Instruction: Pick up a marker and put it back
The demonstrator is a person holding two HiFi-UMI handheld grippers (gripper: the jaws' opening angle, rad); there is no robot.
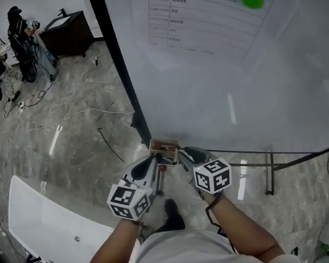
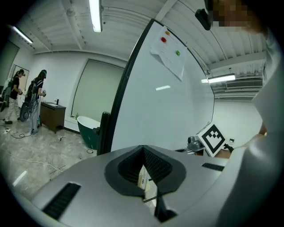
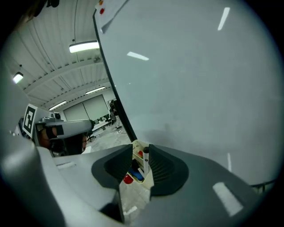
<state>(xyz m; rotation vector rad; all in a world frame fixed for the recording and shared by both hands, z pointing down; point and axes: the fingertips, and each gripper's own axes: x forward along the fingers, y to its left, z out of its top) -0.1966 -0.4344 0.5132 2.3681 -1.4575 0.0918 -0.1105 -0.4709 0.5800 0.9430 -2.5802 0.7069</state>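
Observation:
A small cream marker holder (image 1: 164, 147) hangs at the whiteboard's (image 1: 233, 88) lower edge. In the right gripper view the holder (image 3: 135, 195) has red, blue and black caps inside. A white marker with a black cap (image 3: 146, 162) stands upright in it, against one pad. My right gripper (image 3: 141, 162) is closed round this marker at the holder's top; in the head view the right gripper (image 1: 183, 154) meets the holder from the right. My left gripper (image 1: 151, 161) comes up from below-left, and in its own view the left gripper (image 2: 144, 175) is shut on the holder's cream edge.
A sheet with red and green magnets (image 1: 206, 10) is pinned on the board. The board's stand bars (image 1: 271, 168) run along the marble floor at right. A white bathtub (image 1: 44, 220) lies at lower left. Loose cables (image 1: 84, 116), a dark cabinet (image 1: 69, 33) and people (image 1: 17, 31) are at far left.

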